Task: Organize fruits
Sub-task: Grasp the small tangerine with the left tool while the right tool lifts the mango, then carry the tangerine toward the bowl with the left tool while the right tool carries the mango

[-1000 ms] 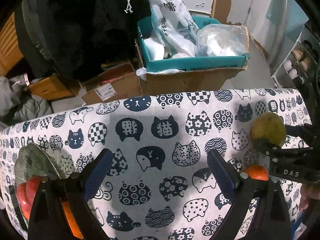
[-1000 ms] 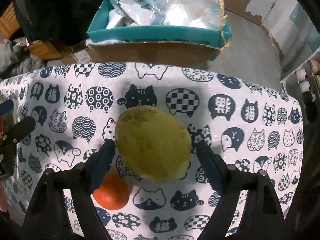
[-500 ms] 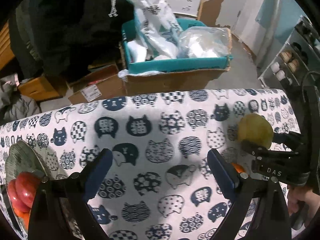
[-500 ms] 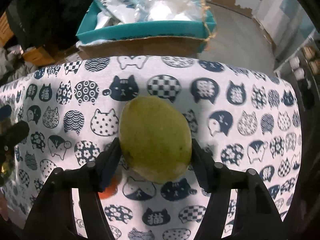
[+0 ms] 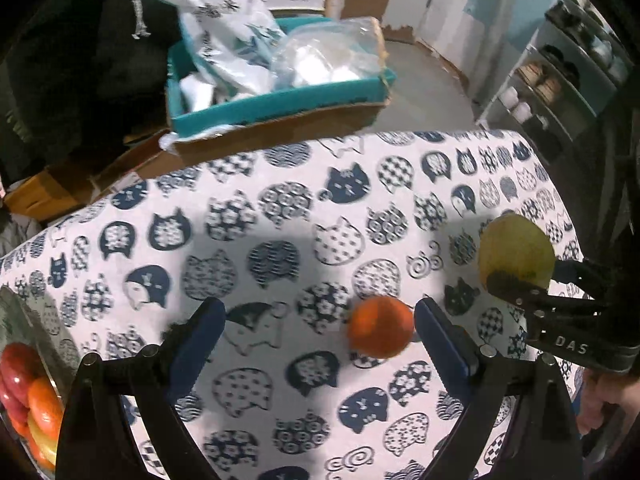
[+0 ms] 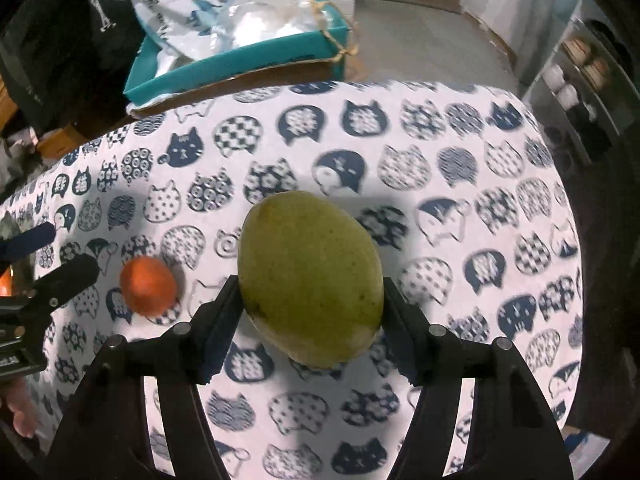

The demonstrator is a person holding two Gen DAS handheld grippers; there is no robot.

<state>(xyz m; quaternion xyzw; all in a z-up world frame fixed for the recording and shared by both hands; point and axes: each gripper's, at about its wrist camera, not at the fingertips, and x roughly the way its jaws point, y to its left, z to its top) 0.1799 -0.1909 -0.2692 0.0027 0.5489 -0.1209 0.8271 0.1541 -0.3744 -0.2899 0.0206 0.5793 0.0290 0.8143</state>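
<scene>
A green mango (image 6: 310, 276) is clamped between the pads of my right gripper (image 6: 310, 292), held over the cat-print tablecloth (image 6: 440, 152). In the left wrist view the same mango (image 5: 516, 248) and right gripper (image 5: 540, 276) show at the right edge. An orange (image 5: 380, 326) lies on the cloth between the fingers of my open left gripper (image 5: 318, 316), close to its right finger and apart from the left one. The orange (image 6: 148, 286) sits just left of the mango, with the left gripper (image 6: 48, 258) beside it. A glass plate (image 5: 28, 320) at the far left holds red apples (image 5: 16, 364) and other fruit.
Behind the table's far edge stands a teal box (image 5: 280, 104) full of plastic bags on a cardboard box (image 5: 280, 132). Dark clothing (image 5: 80, 60) hangs at the back left. A shelf rack (image 5: 560, 80) stands at the right. A hand (image 5: 604, 400) holds the right gripper.
The right gripper's jaws closed on the mango. My left gripper slid right across the cloth, so the orange now lies between its fingers and the plate has moved toward the left edge.
</scene>
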